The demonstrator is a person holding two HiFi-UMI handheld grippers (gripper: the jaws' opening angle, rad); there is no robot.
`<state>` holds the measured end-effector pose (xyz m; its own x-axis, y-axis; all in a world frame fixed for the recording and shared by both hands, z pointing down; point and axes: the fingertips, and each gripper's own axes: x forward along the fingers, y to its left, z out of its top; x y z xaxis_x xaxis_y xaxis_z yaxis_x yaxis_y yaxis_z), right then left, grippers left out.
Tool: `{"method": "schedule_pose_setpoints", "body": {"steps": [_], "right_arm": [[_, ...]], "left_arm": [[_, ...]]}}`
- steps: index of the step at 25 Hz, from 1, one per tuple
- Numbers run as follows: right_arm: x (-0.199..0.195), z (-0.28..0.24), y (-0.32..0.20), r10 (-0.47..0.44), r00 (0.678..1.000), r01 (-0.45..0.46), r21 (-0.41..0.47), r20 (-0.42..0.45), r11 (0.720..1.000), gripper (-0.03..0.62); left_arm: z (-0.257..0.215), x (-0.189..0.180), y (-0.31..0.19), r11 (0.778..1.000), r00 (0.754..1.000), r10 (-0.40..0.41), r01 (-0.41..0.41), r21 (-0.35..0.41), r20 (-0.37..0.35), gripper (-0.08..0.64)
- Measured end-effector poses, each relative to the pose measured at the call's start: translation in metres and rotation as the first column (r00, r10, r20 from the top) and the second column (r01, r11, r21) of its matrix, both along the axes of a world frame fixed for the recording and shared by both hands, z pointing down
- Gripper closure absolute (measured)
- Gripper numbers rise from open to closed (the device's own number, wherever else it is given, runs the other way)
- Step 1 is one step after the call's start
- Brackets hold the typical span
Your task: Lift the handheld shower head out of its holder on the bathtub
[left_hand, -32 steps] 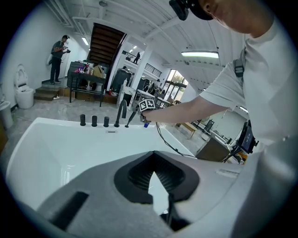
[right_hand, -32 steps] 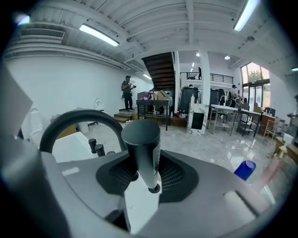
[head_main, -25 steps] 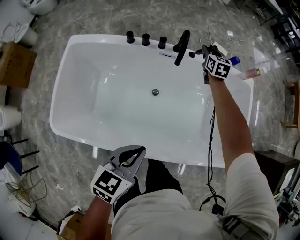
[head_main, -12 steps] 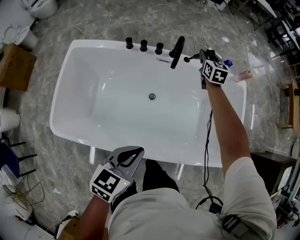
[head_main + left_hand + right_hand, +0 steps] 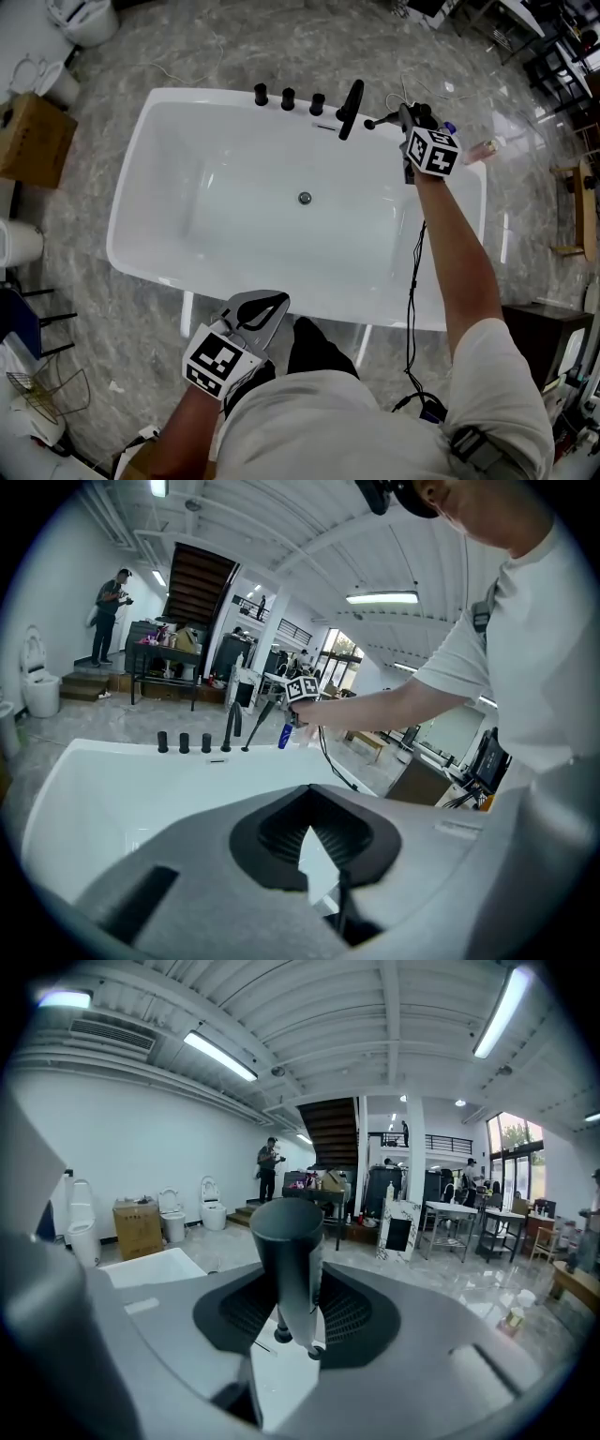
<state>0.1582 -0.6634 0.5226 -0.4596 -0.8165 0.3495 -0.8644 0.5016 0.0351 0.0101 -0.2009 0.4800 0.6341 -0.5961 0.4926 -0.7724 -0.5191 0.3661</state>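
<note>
Bathtub [image 5: 125,217]: white, drain [image 5: 305,198] in its floor.
Right tongs [image 5: 407,114]: clamped on dark shower head [image 5: 286,1260].
Left tongs [image 5: 278,301]: closed together, holding nothing.

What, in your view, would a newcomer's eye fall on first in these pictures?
The large white bathtub fills the middle of the head view, with a row of black fittings along its far rim. At its far right corner the right gripper is shut on the dark handheld shower head, while the left gripper hangs shut and empty above the near rim.
</note>
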Motion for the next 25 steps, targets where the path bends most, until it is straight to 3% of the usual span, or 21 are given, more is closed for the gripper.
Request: {"method": "schedule_pose_setpoints", "body": {"steps": [25], "right_arm": [[0.019, -0.110, 0.090, -0.049, 0.999, 0.048, 0.114, 0.008, 0.992, 0.449]], "left_arm": [[-0.038, 0.004, 0.052, 0.997, 1.000, 0.018, -0.019, 0.076, 0.010, 0.554]]}}
